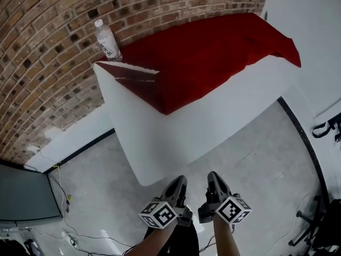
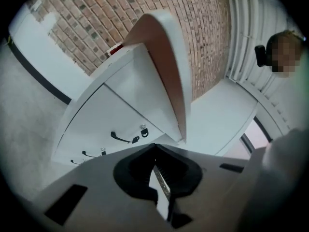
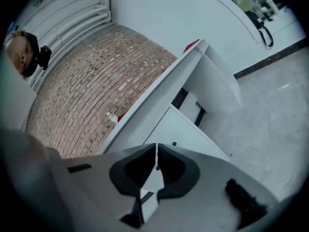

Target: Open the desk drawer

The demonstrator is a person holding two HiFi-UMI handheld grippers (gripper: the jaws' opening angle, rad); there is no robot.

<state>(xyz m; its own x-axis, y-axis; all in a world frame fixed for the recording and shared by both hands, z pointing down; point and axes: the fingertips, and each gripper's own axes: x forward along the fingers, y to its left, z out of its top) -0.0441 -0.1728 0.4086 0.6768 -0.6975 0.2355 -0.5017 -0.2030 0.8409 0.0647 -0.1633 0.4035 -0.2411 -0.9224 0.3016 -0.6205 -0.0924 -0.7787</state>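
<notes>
A white desk (image 1: 160,137) stands against the brick wall, with a red cloth (image 1: 208,52) over its top. In the left gripper view its drawer stack (image 2: 96,129) faces me, showing black handles on the top drawer (image 2: 120,138) and a lower one (image 2: 89,154), plus a small lock (image 2: 144,129). My left gripper (image 1: 181,181) (image 2: 155,146) hangs in front of the desk, apart from the handles, shut on nothing. My right gripper (image 1: 213,177) (image 3: 157,146) sits beside it, jaws together and empty, looking at the desk's side panel (image 3: 188,134).
A plastic water bottle (image 1: 108,40) stands at the desk's back left corner. A dark screen (image 1: 26,193) and floor cables (image 1: 64,196) lie at the left. A black chair base (image 1: 314,228) is at the right, on grey floor (image 1: 256,159).
</notes>
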